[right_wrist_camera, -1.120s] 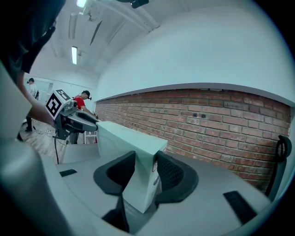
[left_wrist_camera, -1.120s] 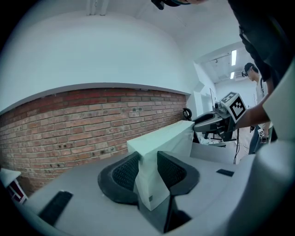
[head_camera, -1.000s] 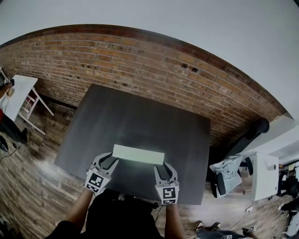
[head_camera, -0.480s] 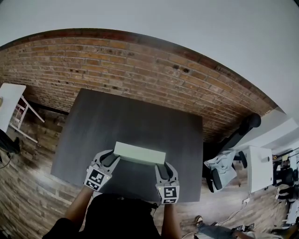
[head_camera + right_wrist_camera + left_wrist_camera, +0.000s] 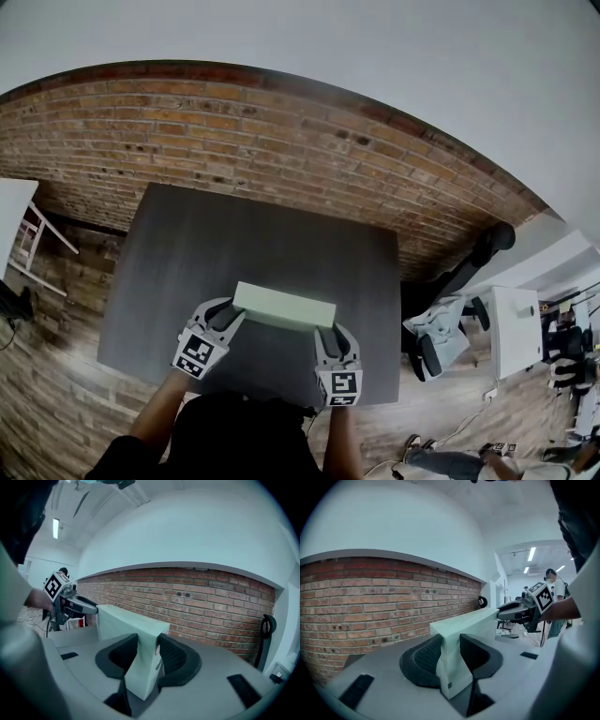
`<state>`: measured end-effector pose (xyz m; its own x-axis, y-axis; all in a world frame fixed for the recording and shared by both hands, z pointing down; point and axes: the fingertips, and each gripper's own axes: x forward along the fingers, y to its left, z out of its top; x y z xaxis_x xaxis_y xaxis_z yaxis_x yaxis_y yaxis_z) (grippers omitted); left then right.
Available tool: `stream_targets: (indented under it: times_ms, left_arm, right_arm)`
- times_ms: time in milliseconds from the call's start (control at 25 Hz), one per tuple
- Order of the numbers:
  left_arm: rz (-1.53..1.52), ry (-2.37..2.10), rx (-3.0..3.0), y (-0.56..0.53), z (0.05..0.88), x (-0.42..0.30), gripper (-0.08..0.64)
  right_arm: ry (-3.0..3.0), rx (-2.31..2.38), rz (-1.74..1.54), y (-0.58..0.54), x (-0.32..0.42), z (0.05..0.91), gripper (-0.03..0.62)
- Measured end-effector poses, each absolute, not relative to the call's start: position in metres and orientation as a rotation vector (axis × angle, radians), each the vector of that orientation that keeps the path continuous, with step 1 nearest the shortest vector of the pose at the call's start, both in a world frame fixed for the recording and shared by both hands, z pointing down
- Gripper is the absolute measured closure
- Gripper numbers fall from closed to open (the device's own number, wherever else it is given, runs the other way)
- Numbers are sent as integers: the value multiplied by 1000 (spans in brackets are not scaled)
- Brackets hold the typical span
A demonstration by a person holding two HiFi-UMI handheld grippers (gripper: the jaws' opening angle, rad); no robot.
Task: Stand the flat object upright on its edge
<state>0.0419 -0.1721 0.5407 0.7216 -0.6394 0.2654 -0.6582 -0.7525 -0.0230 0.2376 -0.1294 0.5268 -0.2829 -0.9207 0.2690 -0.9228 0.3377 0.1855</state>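
A long pale green flat box is held lifted over the near part of the dark grey table, tilted toward standing on its long edge. My left gripper is shut on the box's left end, and my right gripper is shut on its right end. In the left gripper view the box sits between the two black pads, with the other gripper at its far end. The right gripper view shows the box clamped the same way, with the left gripper beyond it.
A red brick wall runs behind the table. A white table stands at the far left. A chair and a white cabinet stand to the right on the wooden floor.
The box has been turned from lying flat to tilted up, so its side face now shows. Both grippers kept their grip and moved slightly right with the view.
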Motion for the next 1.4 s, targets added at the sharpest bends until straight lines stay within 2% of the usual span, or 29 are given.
stream_targets:
  times_ms: [1400]
  left_arm:
    - [384, -1113, 2788, -200, 556, 49, 417]
  right_arm:
    - [-2277, 1636, 69, -166, 249, 551, 433]
